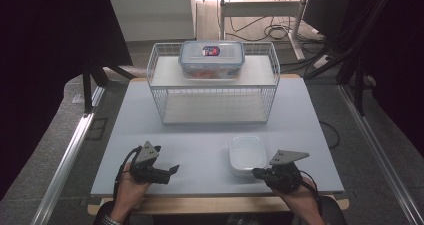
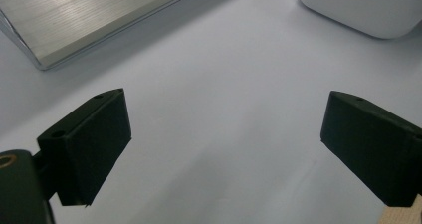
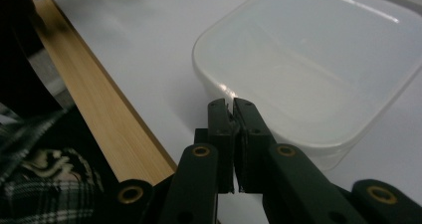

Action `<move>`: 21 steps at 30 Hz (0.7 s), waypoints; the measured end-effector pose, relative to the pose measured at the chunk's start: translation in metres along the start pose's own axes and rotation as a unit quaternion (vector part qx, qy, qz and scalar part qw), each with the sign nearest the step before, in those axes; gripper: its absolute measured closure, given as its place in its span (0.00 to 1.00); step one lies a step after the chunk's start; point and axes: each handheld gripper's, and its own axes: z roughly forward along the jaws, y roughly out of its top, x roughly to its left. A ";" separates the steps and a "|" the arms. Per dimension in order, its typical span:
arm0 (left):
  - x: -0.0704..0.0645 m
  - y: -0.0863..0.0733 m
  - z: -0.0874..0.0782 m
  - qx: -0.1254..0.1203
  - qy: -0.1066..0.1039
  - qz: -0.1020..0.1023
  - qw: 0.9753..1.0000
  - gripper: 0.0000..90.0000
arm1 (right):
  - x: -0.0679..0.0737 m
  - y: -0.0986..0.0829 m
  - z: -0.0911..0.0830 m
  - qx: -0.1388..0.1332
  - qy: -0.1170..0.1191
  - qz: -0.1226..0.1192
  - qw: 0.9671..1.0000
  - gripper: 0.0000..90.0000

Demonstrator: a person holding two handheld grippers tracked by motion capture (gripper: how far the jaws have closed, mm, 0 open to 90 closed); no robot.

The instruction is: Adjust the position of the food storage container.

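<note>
A white rectangular dish [image 1: 247, 154] lies empty on the pale table [image 1: 200, 145], right of centre near the front. My right gripper [image 1: 256, 173] is shut with nothing in it, its tips just short of the dish's near rim [image 3: 278, 134]. In the right gripper view its jaws [image 3: 232, 104] press together. My left gripper [image 1: 174, 169] rests at the front left, open wide over bare table [image 2: 224, 124], pointing right toward the dish [image 2: 368, 7]. A wire basket rack [image 1: 214, 85] stands at the back with a clear lidded food box [image 1: 212, 59] on its top shelf.
The rack's lower shelf [image 2: 74, 20] lies to the left ahead of my left gripper. The table's wooden front edge [image 3: 99, 114] runs close behind my right gripper. Cables and table legs [image 1: 272, 30] sit on the floor beyond the rack.
</note>
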 end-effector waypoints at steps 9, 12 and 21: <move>0.000 0.000 0.002 0.007 -0.004 0.001 1.000 0.06 | -0.022 -0.007 0.000 0.010 -0.029 0.028 0.999 0.99; 0.000 0.002 0.006 0.012 -0.011 -0.005 1.000 0.06 | -0.036 -0.008 0.000 0.008 -0.040 0.046 0.998 0.99; 0.000 0.013 0.021 0.033 -0.034 -0.020 0.999 0.07 | -0.058 0.000 0.008 0.011 -0.071 0.056 0.996 0.98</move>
